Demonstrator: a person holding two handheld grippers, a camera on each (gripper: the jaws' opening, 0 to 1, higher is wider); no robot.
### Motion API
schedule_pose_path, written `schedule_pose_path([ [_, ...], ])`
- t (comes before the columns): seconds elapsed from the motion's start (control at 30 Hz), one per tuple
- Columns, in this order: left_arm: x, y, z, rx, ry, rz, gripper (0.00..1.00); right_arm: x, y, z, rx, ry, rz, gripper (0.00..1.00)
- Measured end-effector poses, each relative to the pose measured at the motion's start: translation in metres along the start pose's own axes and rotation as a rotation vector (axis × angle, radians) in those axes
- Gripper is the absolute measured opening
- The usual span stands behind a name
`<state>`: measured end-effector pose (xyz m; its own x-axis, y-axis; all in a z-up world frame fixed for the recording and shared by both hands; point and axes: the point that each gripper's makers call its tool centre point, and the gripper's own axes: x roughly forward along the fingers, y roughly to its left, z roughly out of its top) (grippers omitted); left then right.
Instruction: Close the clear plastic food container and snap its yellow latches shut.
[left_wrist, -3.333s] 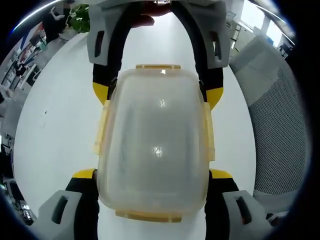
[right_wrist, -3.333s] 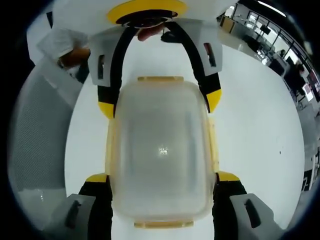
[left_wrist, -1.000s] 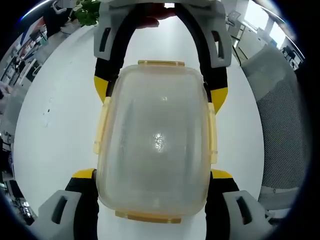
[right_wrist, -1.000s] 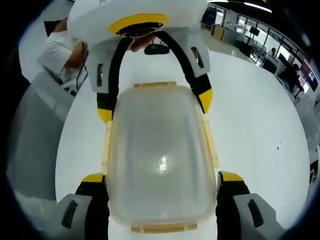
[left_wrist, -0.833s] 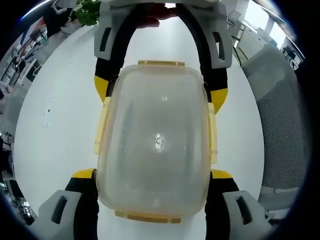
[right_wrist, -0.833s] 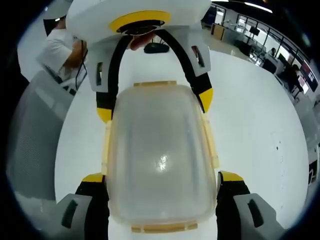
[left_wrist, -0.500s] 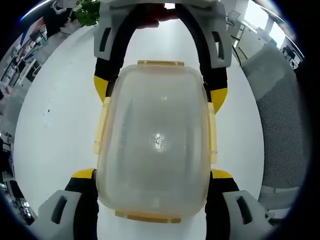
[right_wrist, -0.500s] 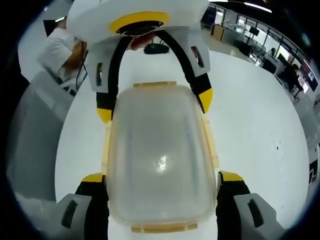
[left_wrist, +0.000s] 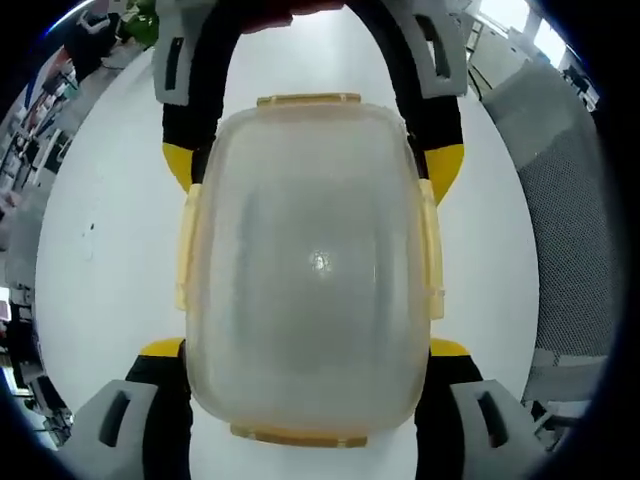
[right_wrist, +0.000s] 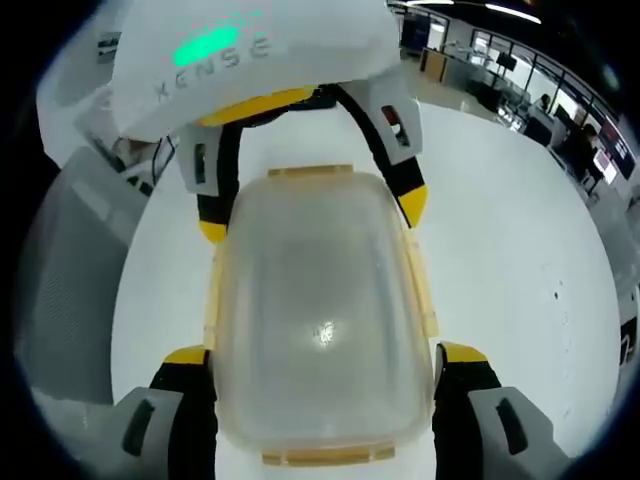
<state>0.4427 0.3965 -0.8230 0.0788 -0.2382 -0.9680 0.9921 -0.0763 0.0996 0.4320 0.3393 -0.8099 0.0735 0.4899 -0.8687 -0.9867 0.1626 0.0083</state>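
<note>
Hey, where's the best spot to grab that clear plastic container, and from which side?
Grip the container across its narrow width at the two short ends, one hand-held gripper from each end. Its long sides carry yellow latches, so jaws straddling the ends probably leave those free.

In the right gripper view, grey letters stand on the big white rounded plastic housing of the left gripper (right_wrist: 245, 60), at the far end of the scene. They read "XENSE", though the first letter is hard to make out. Just above the letters a green light bar glows. No other words, numbers or signs can be read.
</note>
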Motion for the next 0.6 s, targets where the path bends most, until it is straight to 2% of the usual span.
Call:
schedule_pose_path([
  [0.03, -0.0005, 0.0004, 0.0031, -0.035, -0.020, -0.007, 0.95, -0.0001, 0.0001, 0.0002, -0.001, -0.002, 0.000, 0.91],
  [0.1, -0.0011, 0.0014, 0.0037, -0.053, -0.030, -0.014, 0.95, -0.0001, 0.0001, 0.0003, -0.001, -0.004, 0.001, 0.91],
  [0.27, -0.0008, 0.0004, 0.0013, -0.042, -0.028, -0.012, 0.95, -0.0004, -0.0003, 0.0028, -0.005, -0.012, 0.000, 0.92],
  [0.6, -0.0040, 0.0017, 0.0045, -0.045, -0.060, -0.003, 0.97, -0.0015, -0.0002, 0.0053, -0.010, -0.032, -0.005, 0.96],
])
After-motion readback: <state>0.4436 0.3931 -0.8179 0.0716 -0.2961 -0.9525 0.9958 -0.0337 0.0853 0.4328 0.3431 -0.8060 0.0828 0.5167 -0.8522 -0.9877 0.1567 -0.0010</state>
